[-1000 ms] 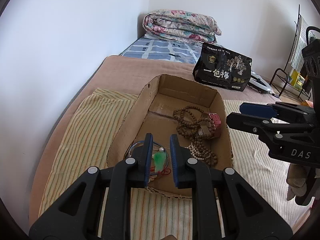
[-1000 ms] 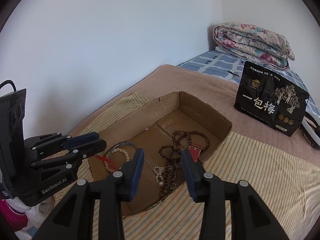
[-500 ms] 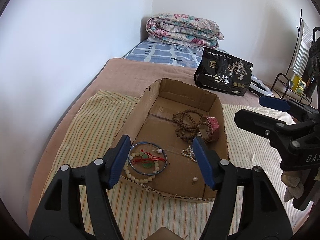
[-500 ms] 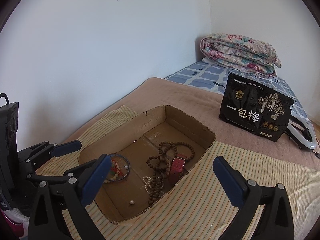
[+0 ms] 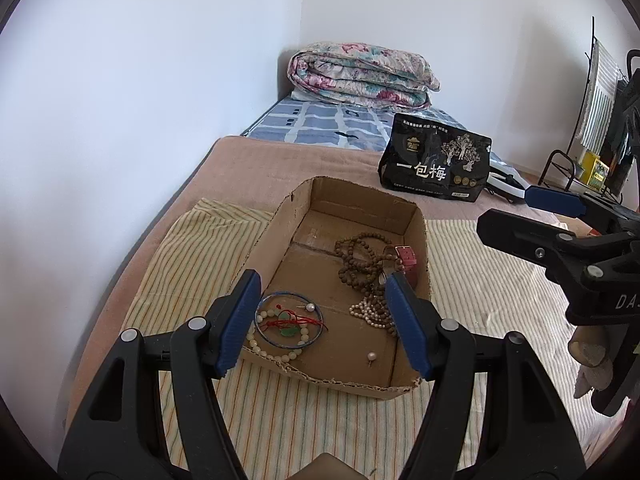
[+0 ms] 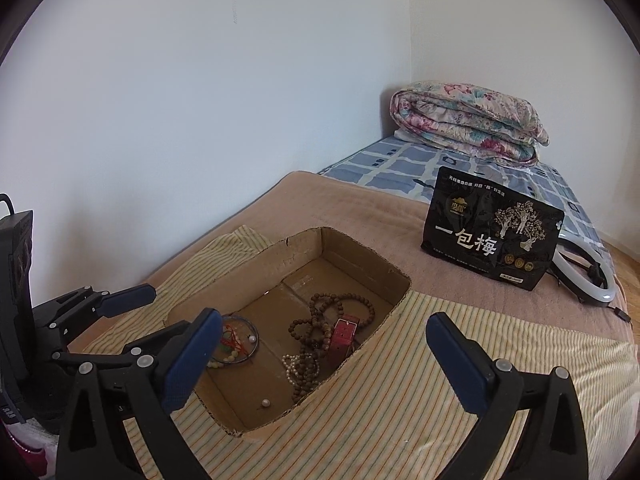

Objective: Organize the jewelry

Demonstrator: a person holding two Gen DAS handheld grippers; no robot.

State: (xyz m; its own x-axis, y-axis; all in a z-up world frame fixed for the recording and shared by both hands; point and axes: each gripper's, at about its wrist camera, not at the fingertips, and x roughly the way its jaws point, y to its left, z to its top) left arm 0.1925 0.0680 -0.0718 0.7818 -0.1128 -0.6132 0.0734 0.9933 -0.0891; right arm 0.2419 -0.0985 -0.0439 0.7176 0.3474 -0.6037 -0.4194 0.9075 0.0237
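Left gripper [image 5: 326, 324]: your black two-finger tool with blue pads stands with its jaws wide apart and nothing between them, held above the near end of the shallow open brown cardboard box [image 5: 280, 224].
Right gripper [image 6: 324, 360]: yours too, black with blue pads, jaws spread even wider and empty, out over the box's right wall (in the left wrist view it shows at the right edge, well clear of the box).
Loose pearl [image 5: 372, 356]: one small white bead alone on the box floor near the near wall.
Near-left corner of the box: a thin blue metal bangle [image 5: 320, 322] lies flat; a pale cream bead bracelet [image 5: 276, 356] overlaps it, and a small green pendant on red cord [image 5: 286, 328] rests inside the ring.
Right side of the box: a small string of white pearls [image 5: 368, 312] touches a heap of brown wooden prayer beads [image 5: 360, 260]; a red strap with a buckle [image 5: 408, 258] lies against the beads by the right wall.
Under the box: a yellow striped cloth [image 5: 192, 248] spread on a tan-pink blanket [image 5: 256, 168].
Beyond the box: a black printed snack bag with white characters [image 5: 436, 164] stands upright, with a white ring light [image 6: 584, 280] lying just behind it.
Farthest: a blue checked mattress sheet [image 5: 328, 124] carrying a rolled floral quilt [image 5: 364, 72] in the corner.
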